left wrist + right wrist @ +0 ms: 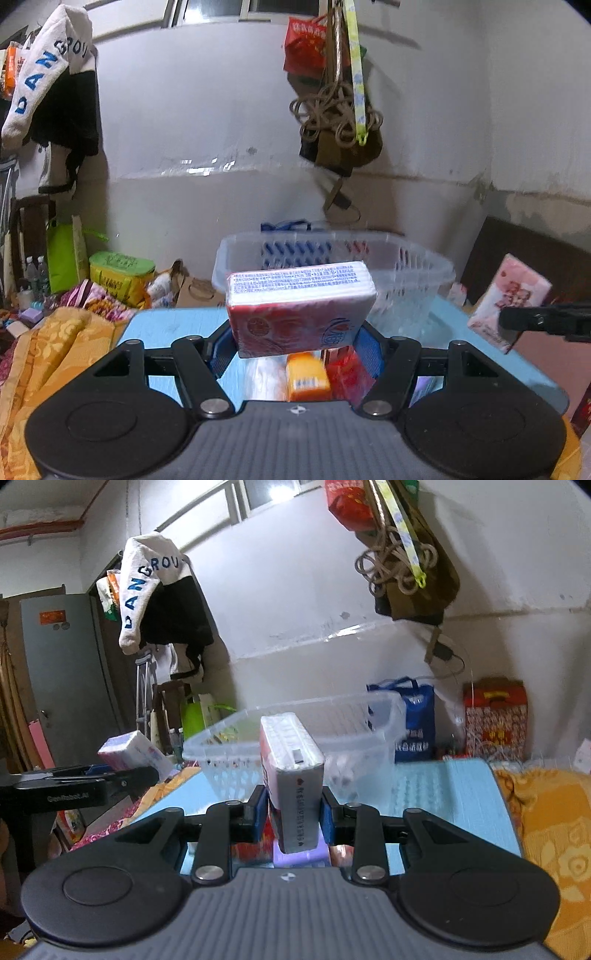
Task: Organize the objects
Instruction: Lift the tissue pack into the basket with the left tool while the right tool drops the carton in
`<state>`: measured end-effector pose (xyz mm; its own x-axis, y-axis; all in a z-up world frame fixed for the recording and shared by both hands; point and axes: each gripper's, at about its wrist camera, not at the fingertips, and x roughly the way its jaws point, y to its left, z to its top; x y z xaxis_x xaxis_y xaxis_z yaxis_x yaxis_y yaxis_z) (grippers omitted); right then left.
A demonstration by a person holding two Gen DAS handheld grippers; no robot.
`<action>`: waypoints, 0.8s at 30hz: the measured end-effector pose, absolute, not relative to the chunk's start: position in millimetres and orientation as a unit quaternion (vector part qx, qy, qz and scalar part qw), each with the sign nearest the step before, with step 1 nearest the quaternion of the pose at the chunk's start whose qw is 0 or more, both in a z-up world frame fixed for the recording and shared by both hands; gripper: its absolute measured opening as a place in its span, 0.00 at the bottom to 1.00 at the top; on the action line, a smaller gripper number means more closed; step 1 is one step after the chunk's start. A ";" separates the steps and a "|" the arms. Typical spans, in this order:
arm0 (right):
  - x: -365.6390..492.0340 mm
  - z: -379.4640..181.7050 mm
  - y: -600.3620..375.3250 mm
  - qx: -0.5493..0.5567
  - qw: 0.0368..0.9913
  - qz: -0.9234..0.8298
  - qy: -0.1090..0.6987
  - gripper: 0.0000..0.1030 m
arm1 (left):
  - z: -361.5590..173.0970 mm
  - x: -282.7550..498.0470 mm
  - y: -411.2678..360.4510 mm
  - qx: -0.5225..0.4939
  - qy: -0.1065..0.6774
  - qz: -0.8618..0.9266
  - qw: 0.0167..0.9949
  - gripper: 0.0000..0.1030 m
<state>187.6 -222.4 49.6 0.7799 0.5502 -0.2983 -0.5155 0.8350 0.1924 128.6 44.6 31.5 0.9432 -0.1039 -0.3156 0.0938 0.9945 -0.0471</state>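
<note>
Hanging sleeve (142, 587), ten o'clock: blue letters "DAN GROU". Left gripper (74, 788) body, nine o'clock: "GenRobot.AI". Tissue-pack print unreadable.

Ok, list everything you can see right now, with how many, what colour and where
Tissue pack: 1, red and white, clamped in the left gripper, above the table.
Second tissue pack: 1, pink and white, held on edge in the right gripper.
Basket: 1, clear plastic, on the table beyond both packs.
Table: 1, light blue.
Orange packet: 1, on the table under the left pack; blurred.
Red packet: 1, beside the orange one.
Purple item: 1, under the right pack; unclear what.
Blue bag: 1, by the wall.
Red box: 1, right of the blue bag.
Left gripper: black, blue pads.
Right gripper: black, blue pads.
</note>
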 end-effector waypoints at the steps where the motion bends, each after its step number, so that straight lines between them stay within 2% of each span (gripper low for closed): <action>1: 189.7 52.5 -220.7 0.049 0.943 0.283 0.171 0.32 | 36.2 130.6 45.6 -0.019 0.156 -0.053 0.986 0.68; 8: 242.6 83.9 -186.3 0.016 0.955 0.261 0.141 0.32 | 68.5 178.4 53.4 -0.070 0.158 -0.072 0.982 0.68; 13: 289.9 86.8 -160.8 -0.014 0.955 0.249 0.164 0.32 | 85.4 228.7 57.2 -0.071 0.164 -0.050 0.983 0.68; 18: 321.5 78.1 -147.5 -0.025 0.951 0.234 0.201 0.32 | 78.0 278.2 54.8 -0.069 0.214 -0.049 0.973 0.68; 19: 325.1 77.1 -147.0 -0.022 0.949 0.236 0.207 0.35 | 73.7 286.1 53.2 -0.066 0.225 -0.049 0.971 0.68; 21: 324.1 76.8 -147.3 -0.024 0.948 0.241 0.208 0.58 | 64.6 293.1 50.2 -0.066 0.233 -0.051 0.969 0.69; 22: 317.2 78.2 -149.1 -0.025 0.953 0.230 0.193 0.86 | 61.3 292.6 47.8 -0.060 0.235 -0.054 0.969 0.72; 23: 310.5 80.0 -151.2 -0.025 0.960 0.217 0.174 1.00 | 57.5 291.7 46.1 -0.054 0.236 -0.056 0.969 0.82; 24: 299.6 82.5 -155.2 -0.023 0.968 0.204 0.147 1.00 | 54.4 289.1 45.7 -0.050 0.233 -0.052 0.970 0.89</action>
<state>299.6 -155.2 82.5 0.8738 0.3874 -0.2940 -0.4007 0.9160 0.0160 289.1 45.7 54.4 0.8856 -0.1246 -0.4474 0.0776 0.9895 -0.1221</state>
